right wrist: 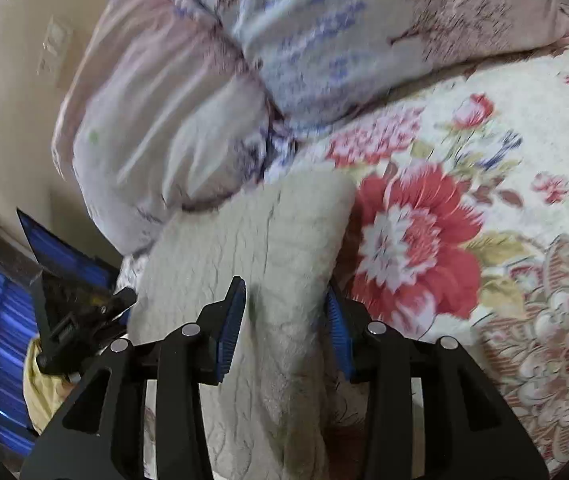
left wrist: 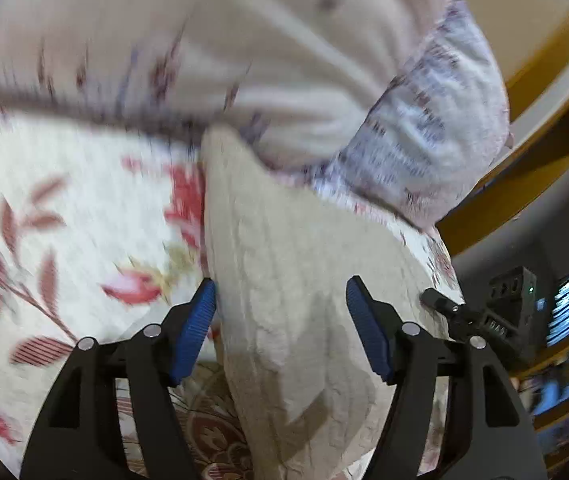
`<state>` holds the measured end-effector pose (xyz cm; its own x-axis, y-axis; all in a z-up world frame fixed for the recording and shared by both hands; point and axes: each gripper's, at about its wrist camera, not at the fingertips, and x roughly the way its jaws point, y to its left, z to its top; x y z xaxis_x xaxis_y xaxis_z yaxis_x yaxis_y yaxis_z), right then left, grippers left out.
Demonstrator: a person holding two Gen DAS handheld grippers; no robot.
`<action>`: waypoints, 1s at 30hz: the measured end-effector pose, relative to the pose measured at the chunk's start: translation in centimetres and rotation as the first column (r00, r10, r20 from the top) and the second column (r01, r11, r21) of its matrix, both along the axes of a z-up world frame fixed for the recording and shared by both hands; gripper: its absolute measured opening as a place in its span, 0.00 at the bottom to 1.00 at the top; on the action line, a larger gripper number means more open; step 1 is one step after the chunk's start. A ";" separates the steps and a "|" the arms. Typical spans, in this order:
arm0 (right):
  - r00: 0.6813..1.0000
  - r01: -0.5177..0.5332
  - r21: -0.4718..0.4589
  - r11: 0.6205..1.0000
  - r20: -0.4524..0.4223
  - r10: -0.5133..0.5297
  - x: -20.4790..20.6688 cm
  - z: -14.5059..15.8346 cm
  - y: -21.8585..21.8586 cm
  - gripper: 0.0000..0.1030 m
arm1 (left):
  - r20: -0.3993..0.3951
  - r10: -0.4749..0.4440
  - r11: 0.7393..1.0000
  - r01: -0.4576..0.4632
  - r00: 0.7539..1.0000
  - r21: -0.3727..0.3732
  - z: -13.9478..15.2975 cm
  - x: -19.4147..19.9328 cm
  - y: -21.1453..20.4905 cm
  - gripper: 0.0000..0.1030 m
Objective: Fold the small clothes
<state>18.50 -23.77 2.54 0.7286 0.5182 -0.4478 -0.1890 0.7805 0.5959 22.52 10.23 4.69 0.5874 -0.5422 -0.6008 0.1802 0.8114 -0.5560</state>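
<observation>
A cream cable-knit garment (left wrist: pixel 284 280) lies folded on the floral bedspread (left wrist: pixel 64 200). My left gripper (left wrist: pixel 280 304) is open, its blue pads on either side of the garment's near part. In the right wrist view the same cream garment (right wrist: pixel 252 248) lies between the blue pads of my right gripper (right wrist: pixel 284 304), which is open; the right pad is partly hidden behind the fabric's edge. The other gripper's black body shows at the left edge of the right wrist view (right wrist: pixel 84 320) and at the right of the left wrist view (left wrist: pixel 464 316).
Pale lilac-patterned pillows (right wrist: pixel 204 100) are piled at the head of the bed, just beyond the garment. A wooden headboard or frame (left wrist: pixel 544 120) lies to the right. A laptop screen (right wrist: pixel 56 256) glows blue beside the bed. The flowered spread (right wrist: pixel 464 220) stretches to the right.
</observation>
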 end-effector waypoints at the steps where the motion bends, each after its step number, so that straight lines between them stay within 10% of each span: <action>1: 1.000 0.005 -0.001 1.000 0.002 -0.005 0.0 0.2 0.0 0.40 | 0.041 0.000 1.000 0.000 0.999 0.013 0.7 -0.5 -0.1 0.64; 5: 0.999 0.016 -0.071 0.997 0.034 -0.013 0.6 0.4 1.3 0.12 | 0.197 -0.054 0.997 0.042 0.979 0.064 3.4 -2.8 -1.4 0.65; 8: 0.995 0.075 -0.124 0.989 0.075 -0.066 0.4 0.8 1.7 0.10 | 0.212 -0.120 0.988 0.096 0.970 0.120 3.8 -3.1 -3.4 0.66; 16: 0.989 0.145 -0.224 0.964 -0.009 -0.151 1.6 -0.7 1.5 0.12 | 0.129 -0.178 0.961 0.145 0.975 0.235 1.3 -2.8 -6.2 0.66; 20: 0.982 0.185 -0.305 0.934 0.096 -0.163 -0.8 0.9 2.2 0.34 | 0.144 -0.161 0.964 0.124 0.976 0.237 1.4 -3.3 -5.6 0.67; 25: 0.974 0.147 -0.367 0.919 0.217 -0.069 -4.2 2.0 4.3 0.34 | 0.189 -0.118 0.945 0.052 0.975 0.322 2.2 -4.2 -4.9 0.72; 30: 0.991 0.070 -0.500 0.863 0.135 -0.002 -3.8 0.5 7.0 0.34 | 0.124 -0.101 0.912 0.042 0.987 0.409 0.3 -3.9 -4.9 0.72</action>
<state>14.66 -16.82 3.04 0.8099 0.2197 -0.5439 -0.2013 0.9750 0.0941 18.59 5.31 4.95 0.6499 -0.3146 -0.6919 0.2982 0.9429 -0.1486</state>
